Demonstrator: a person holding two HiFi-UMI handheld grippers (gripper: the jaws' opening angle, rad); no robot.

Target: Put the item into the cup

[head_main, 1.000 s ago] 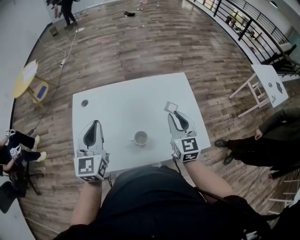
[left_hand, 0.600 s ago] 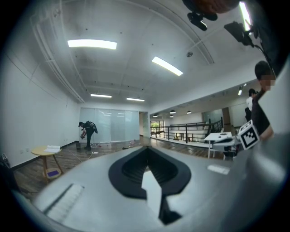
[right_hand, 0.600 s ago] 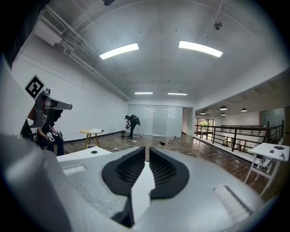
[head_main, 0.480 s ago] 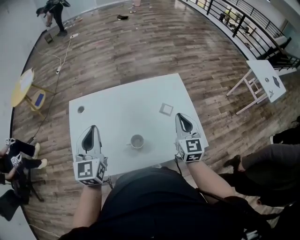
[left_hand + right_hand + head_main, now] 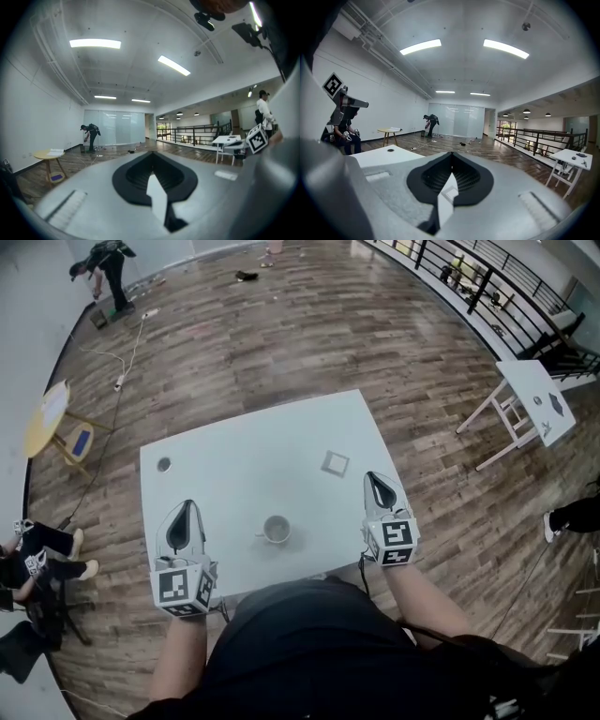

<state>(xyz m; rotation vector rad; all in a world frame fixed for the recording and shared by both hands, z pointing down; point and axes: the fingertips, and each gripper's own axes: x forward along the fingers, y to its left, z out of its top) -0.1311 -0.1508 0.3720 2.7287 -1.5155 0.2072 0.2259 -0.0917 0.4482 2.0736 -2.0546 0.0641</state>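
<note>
Wood-plank flooring surrounds a white square bench (image 5: pixel 244 442); a round yellow table (image 5: pixel 47 411) stands at its ten o'clock. A small pale cup (image 5: pixel 276 530) sits near the bench's front edge. At the cup's one o'clock lies the item (image 5: pixel 335 463), a thin flat square, near the right claw (image 5: pixel 374 478), whose jaws have just closed on nothing. Left claw (image 5: pixel 187 507), at the cup's nine o'clock, is pressed together, empty.

The white cup (image 5: pixel 276 529) stands upright before me; the flat square item (image 5: pixel 335 463) lies beyond it, rightward, well apart.
</note>
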